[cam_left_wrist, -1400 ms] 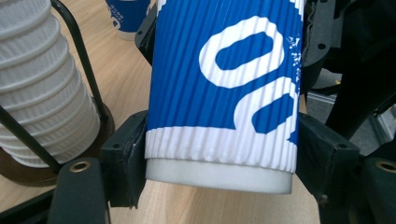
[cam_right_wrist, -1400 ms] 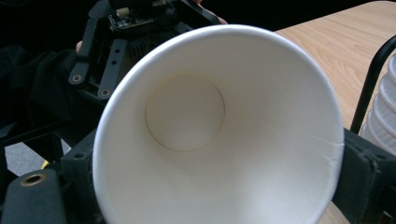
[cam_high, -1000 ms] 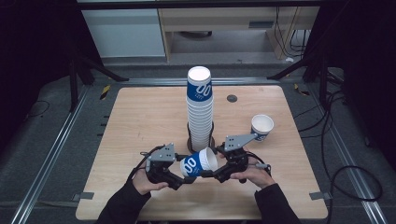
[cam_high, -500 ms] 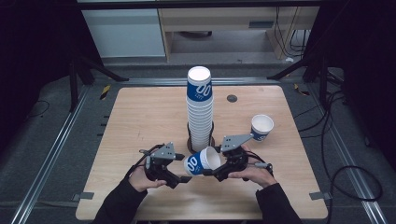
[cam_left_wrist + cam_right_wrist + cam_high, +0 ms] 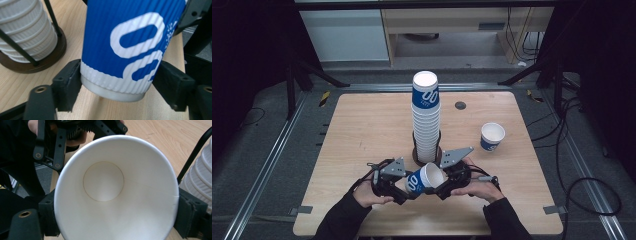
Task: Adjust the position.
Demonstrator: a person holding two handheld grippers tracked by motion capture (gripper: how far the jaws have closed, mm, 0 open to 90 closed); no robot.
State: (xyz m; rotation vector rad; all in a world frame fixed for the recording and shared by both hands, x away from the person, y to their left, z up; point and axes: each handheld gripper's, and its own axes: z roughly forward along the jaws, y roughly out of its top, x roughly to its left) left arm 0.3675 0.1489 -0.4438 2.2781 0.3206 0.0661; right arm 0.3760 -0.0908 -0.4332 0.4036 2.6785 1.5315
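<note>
Lying on its side just above the near part of the table (image 5: 362, 130), the blue cup (image 5: 423, 179) is held between both tools. The left gripper (image 5: 116, 87) clamps its white base while the right gripper (image 5: 115, 217) clasps its open rim (mouth facing that camera). Behind stands the cup stack (image 5: 426, 120); a single cup (image 5: 492, 136) sits well apart at right.

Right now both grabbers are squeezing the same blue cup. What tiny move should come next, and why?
Probably the left gripper should open a little and let go. Its jaws pinch the bottom of the blue cup, while the right gripper already clamps the rim end, so the cup has support. Freed, it could travel to the tall cup stack or beside the single cup.
</note>
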